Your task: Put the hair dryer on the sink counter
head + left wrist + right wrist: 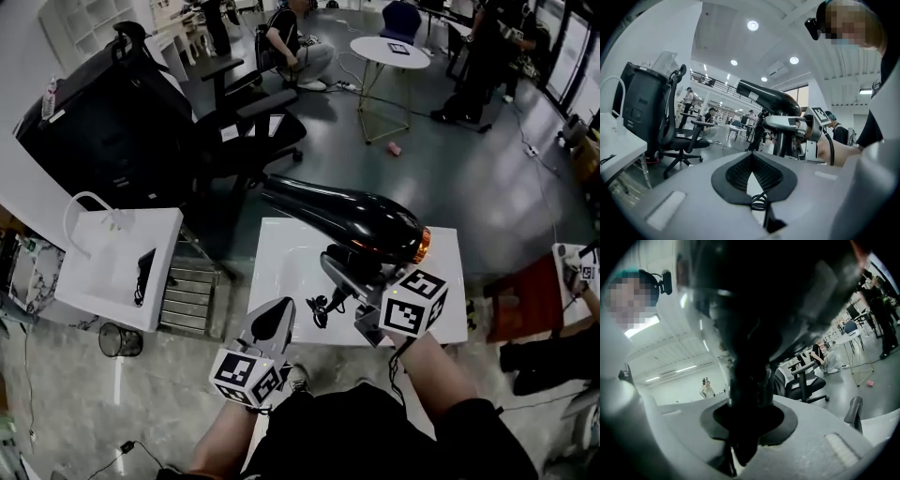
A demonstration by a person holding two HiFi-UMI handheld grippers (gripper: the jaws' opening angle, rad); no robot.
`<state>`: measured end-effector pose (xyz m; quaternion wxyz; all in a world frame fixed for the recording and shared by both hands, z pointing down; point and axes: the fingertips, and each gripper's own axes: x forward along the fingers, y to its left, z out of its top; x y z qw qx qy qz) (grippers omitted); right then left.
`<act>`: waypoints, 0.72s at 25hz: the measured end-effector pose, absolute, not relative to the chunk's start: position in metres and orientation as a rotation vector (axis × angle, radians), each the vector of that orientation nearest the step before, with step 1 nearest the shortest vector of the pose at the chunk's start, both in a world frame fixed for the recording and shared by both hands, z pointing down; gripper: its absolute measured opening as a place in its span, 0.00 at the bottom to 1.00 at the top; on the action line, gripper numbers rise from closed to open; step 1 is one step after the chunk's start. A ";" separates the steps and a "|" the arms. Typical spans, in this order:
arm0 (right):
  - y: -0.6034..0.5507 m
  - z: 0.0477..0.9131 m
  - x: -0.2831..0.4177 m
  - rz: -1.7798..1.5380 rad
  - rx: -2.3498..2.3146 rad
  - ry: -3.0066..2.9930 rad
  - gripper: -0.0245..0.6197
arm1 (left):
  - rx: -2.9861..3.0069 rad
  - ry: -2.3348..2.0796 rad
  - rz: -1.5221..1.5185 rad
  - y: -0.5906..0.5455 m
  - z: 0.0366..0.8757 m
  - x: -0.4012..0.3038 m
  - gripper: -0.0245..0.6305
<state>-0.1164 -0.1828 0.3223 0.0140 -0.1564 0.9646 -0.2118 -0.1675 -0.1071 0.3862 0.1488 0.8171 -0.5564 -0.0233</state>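
Pickup was done: the right tool (349, 277) gripped the hair dryer (347, 220) by its handle, in the air over the white surface (281, 281). The left tool (272, 323) was closed, empty. The sink surface (94, 291) lay well apart, left; carry and set-down were left.

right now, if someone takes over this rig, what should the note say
Right gripper: jaws shut on the handle of the hair dryer, held in the air above the white table.
Left gripper: jaws together, empty.
Sink counter stands to the left of the table.
Done: dryer in hand. Left: carry it over and set it on the sink counter.
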 end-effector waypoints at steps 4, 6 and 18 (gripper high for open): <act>-0.188 0.336 -0.137 -0.672 -0.527 3.016 0.17 | 2.380 -1.519 -0.043 -0.114 0.394 -0.183 0.04; -0.193 0.349 -0.144 -0.695 -0.538 3.025 0.17 | 2.393 -1.484 -0.029 -0.117 0.401 -0.189 0.04; -0.208 0.419 -0.174 -0.842 -0.601 3.096 0.17 | 2.431 -1.350 0.018 -0.122 0.426 -0.212 0.04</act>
